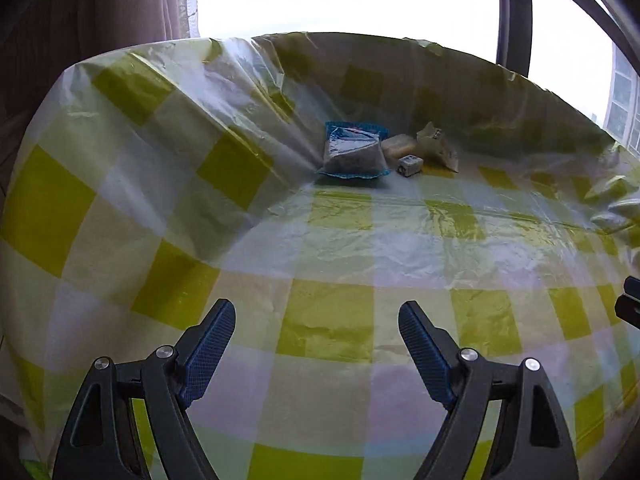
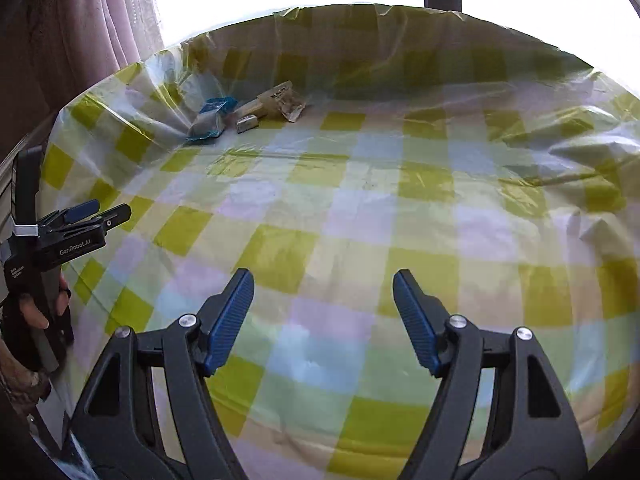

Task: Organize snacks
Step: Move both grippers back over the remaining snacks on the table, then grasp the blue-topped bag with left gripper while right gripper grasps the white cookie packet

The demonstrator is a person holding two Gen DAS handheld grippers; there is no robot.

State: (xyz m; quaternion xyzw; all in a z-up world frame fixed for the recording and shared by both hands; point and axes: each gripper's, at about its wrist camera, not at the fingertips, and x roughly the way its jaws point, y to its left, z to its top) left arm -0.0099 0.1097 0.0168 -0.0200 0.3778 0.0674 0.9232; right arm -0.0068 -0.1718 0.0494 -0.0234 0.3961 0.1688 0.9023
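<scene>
Four small snack packets (image 1: pixel 390 152) grouped well ahead of the left gripper (image 1: pixel 316 320) and ahead-left of the right gripper (image 2: pixel 323 292) on the checked tablecloth (image 2: pixel 360 208), probably gathered there as the tidy pile; both pairs of jaws apart, holding nothing.

white lettering "genrobot.ai" runs along the black body of the left gripper (image 2: pixel 96 212), seen from the right wrist view. smaller white print below it, and dark print on the pale snack packet (image 2: pixel 282 100), are too small to read.
</scene>
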